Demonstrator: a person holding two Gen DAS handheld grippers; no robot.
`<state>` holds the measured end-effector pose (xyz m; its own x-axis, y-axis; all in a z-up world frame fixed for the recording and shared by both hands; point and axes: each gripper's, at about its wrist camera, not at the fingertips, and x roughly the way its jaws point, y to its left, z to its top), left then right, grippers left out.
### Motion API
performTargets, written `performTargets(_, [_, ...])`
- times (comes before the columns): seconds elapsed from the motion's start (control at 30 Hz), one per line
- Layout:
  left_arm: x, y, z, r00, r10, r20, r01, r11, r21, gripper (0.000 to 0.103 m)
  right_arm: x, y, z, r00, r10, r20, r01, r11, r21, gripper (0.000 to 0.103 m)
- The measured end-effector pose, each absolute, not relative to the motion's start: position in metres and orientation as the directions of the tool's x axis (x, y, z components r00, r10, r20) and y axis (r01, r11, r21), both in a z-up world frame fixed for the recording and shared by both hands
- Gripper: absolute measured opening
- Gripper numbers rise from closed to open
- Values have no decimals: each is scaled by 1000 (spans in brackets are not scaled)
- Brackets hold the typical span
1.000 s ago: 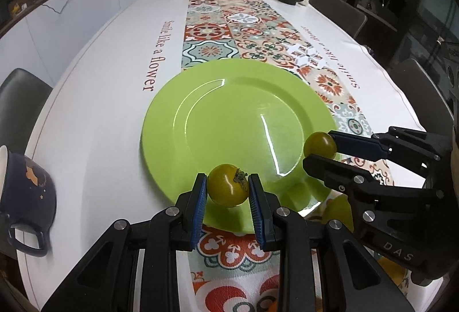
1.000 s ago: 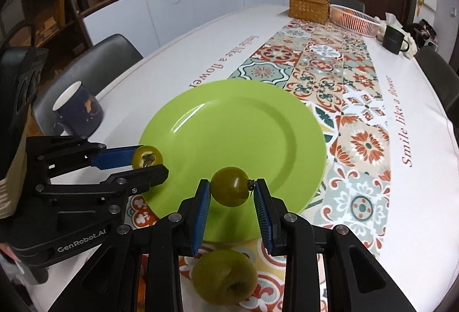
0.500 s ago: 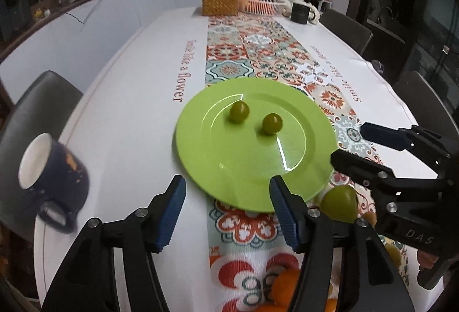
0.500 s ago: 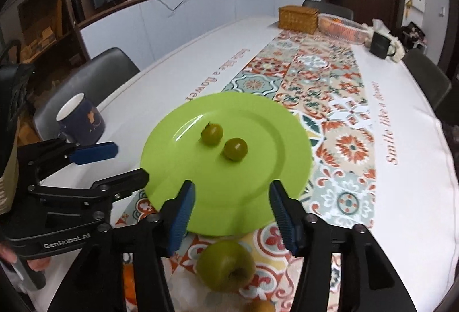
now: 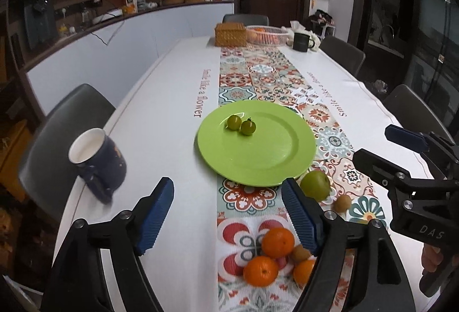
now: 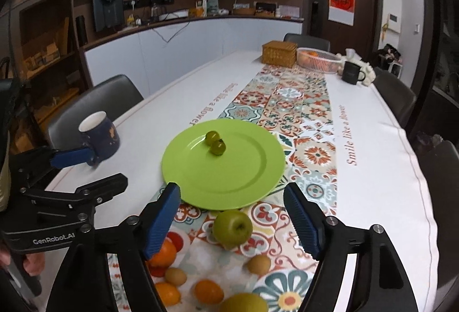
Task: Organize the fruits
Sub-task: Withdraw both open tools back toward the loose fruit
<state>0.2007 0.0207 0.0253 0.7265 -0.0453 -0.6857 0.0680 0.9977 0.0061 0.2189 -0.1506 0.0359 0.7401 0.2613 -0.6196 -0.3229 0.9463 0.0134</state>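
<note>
Two small green tomatoes (image 5: 241,125) (image 6: 215,143) lie side by side on the far part of the green plate (image 5: 275,157) (image 6: 200,177). My left gripper (image 5: 229,214) is open and empty, held back above the table in front of the plate; it also shows in the right wrist view (image 6: 89,168). My right gripper (image 6: 232,217) is open and empty above a green apple (image 6: 232,227) (image 5: 315,185); it also shows in the left wrist view (image 5: 384,148). Several oranges (image 5: 277,242) (image 6: 163,253) and small brown kiwis (image 5: 342,201) (image 6: 259,263) lie on the patterned runner near me.
A dark blue mug (image 5: 97,160) (image 6: 100,134) stands on the white tablecloth to the left of the plate. At the table's far end are a wicker box (image 5: 231,35), a pink basket (image 5: 268,35) and a black mug (image 5: 301,41). Chairs surround the table.
Both grippers held a green tomato over the plate, then opened and let them go onto it. Both have since pulled back and up, so the loose fruit near me is in view.
</note>
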Motion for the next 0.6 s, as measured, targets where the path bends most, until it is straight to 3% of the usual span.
performTargets(0.27, [158,19,34,758,-31,-652,60,998,22,87,180,-162,48,777,220,-591,-269,963,5,79])
performTargets(0.6, [121,22,28,771,10,-637,44,997,70,90,145,-168,45,807,138,-575,-198,979,-43,79])
